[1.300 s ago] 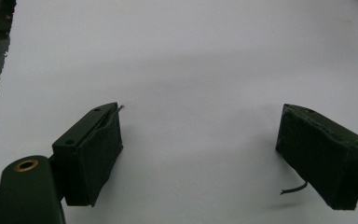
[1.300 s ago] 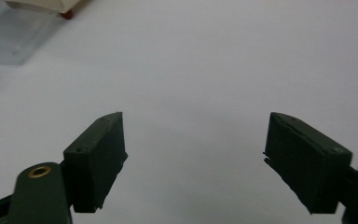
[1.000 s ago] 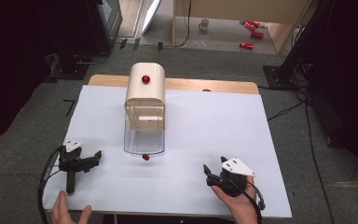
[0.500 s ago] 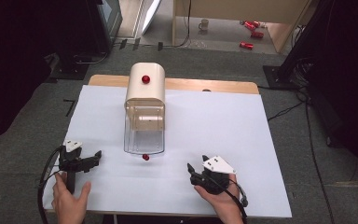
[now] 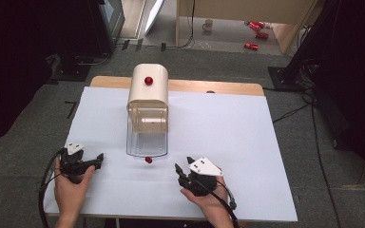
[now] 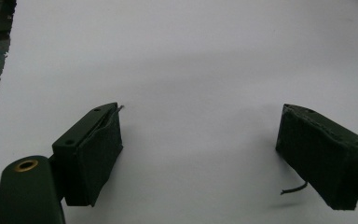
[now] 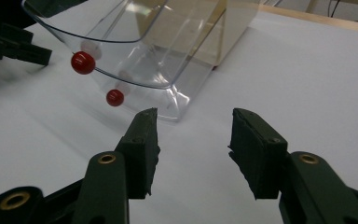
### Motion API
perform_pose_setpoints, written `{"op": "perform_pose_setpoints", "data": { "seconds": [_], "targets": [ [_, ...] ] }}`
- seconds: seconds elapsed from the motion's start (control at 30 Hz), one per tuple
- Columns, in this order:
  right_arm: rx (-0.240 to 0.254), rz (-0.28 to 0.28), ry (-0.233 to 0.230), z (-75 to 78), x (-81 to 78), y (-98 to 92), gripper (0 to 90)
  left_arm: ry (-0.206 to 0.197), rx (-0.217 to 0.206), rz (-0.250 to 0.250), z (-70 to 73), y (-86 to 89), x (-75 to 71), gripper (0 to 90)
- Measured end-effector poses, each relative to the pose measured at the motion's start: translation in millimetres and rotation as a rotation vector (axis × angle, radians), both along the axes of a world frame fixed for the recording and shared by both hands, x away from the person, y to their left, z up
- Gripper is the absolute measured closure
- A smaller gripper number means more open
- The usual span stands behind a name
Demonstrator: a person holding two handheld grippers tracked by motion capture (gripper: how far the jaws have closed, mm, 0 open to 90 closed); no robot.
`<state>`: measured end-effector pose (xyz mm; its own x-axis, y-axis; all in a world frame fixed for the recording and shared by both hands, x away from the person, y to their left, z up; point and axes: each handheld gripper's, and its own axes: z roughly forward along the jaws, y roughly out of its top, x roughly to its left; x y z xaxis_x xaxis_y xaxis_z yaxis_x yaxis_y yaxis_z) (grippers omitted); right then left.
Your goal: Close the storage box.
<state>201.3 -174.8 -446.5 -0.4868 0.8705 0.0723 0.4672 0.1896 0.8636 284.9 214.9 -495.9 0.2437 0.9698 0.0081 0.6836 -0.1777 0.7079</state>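
Where the white sheet [image 5: 228, 142] covers the table [image 5: 204, 86], a cream box [image 5: 147, 95] with a red knob [image 5: 148, 80] on top is seen, a clear plastic drawer [image 5: 146, 140] drawn out of its front toward the person. A small red ball knob [image 5: 148, 160] is fixed at the drawer's front edge (its reflection is doubled in the clear wall in the right gripper view). The right gripper [image 5: 184, 172] is held just right of that knob, apart from it; its jaws have just been closing, nothing is between them, and a gap is left. The left gripper [image 5: 95, 161] is held near the drawer's left, jaws wide apart over bare sheet. Beyond the table, red cans [image 5: 256, 33] and a mug [image 5: 208, 24] are noted on the floor.
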Motion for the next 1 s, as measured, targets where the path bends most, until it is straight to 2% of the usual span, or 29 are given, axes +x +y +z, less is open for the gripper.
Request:
{"op": "perform_pose_setpoints", "data": {
  "seconds": [0.47, 1.0],
  "targets": [
    [0.025, 0.057, -0.001, -3.1, 3.0, 31.2, 58.3, -0.003, 0.008, -0.003, -0.2, -0.5, -0.6, 14.3],
    [0.034, 0.078, 0.003, -7.5, 6.8, 54.6, 63.7, -0.003, 0.008, -0.003, -0.3, -0.5, -0.6, 14.3]
  ]
}}
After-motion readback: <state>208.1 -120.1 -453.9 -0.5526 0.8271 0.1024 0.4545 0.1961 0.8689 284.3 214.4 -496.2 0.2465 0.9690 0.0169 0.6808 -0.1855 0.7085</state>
